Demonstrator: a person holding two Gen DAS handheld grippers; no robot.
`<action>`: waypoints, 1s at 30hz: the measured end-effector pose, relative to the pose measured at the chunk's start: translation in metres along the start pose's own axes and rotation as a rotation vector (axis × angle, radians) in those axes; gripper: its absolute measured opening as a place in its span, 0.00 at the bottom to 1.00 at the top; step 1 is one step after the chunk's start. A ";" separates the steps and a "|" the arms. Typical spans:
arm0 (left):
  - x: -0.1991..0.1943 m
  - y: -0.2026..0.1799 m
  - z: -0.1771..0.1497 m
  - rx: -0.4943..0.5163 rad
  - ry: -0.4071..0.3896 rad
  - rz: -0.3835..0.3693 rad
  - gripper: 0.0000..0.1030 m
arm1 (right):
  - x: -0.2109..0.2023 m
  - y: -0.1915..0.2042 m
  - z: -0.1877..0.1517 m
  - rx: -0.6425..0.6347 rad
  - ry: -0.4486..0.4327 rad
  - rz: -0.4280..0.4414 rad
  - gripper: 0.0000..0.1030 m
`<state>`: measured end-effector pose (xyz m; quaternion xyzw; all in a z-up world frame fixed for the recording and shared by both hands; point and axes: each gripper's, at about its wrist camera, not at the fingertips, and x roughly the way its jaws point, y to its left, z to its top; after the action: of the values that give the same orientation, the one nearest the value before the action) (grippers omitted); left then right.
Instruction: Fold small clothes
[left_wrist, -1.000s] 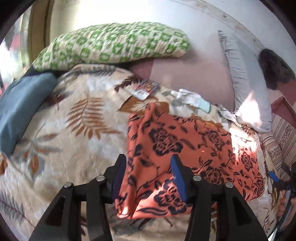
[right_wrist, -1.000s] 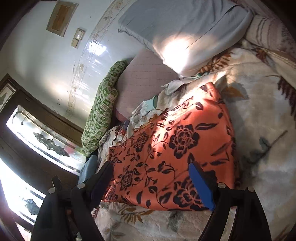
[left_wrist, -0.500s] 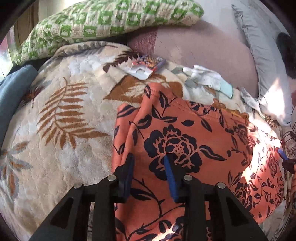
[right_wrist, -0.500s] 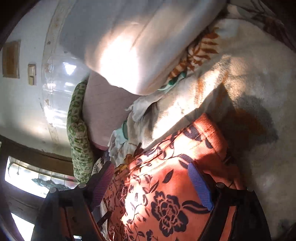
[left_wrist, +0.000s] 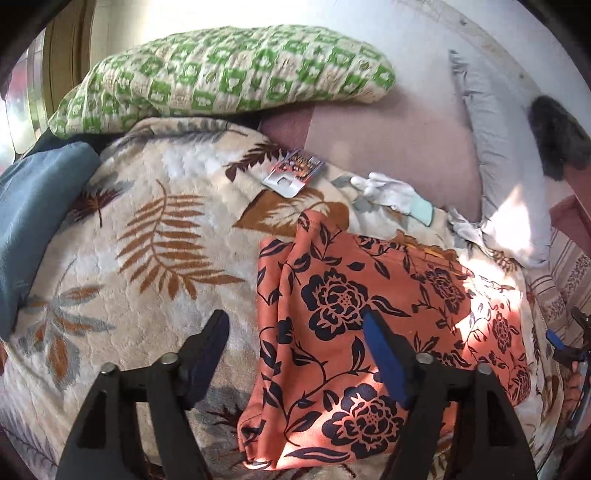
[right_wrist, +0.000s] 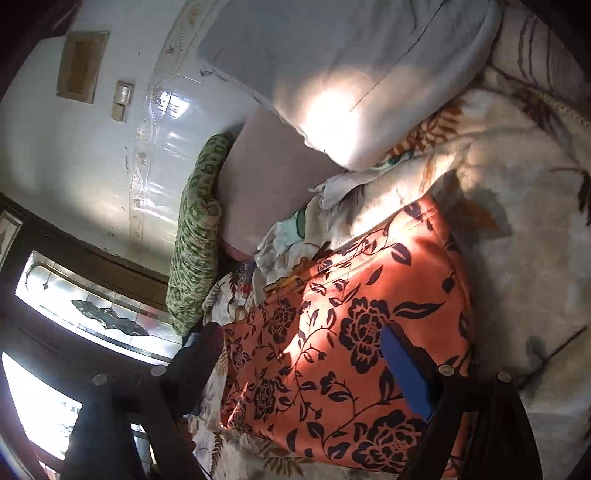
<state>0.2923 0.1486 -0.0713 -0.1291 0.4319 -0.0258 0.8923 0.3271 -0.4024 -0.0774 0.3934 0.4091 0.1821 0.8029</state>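
On the bed, one orange floral garment (left_wrist: 369, 332) lies folded flat over a single leaf-print blanket (left_wrist: 147, 251). Three pillows sit toward the wall: one green checked pillow (left_wrist: 229, 74), one grey pillow (left_wrist: 495, 155) and one blue pillow (left_wrist: 33, 206). One small printed packet (left_wrist: 295, 171) and one white glove (left_wrist: 391, 192) rest on the blanket just beyond the garment.

Two claws show. The left claw (left_wrist: 295, 354) is spread wide and grips nothing; its dark finger hangs over bare blanket, its blue-padded one over the cloth. The right claw (right_wrist: 306, 365) is likewise wide apart and empty above the garment, its blue pad (right_wrist: 404, 373) over the cloth; contact cannot be told.
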 end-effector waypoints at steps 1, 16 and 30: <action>-0.004 0.007 -0.003 -0.006 -0.003 -0.039 0.81 | -0.006 -0.007 -0.001 -0.003 -0.001 -0.032 0.86; 0.084 0.024 -0.017 -0.143 0.188 -0.245 0.81 | 0.032 -0.082 -0.004 0.054 0.200 -0.020 0.87; 0.102 0.033 -0.018 -0.152 0.230 -0.198 0.22 | 0.077 -0.080 -0.003 0.075 0.239 -0.026 0.81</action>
<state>0.3399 0.1604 -0.1677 -0.2344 0.5171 -0.0953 0.8177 0.3687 -0.4037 -0.1807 0.3933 0.5136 0.2017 0.7354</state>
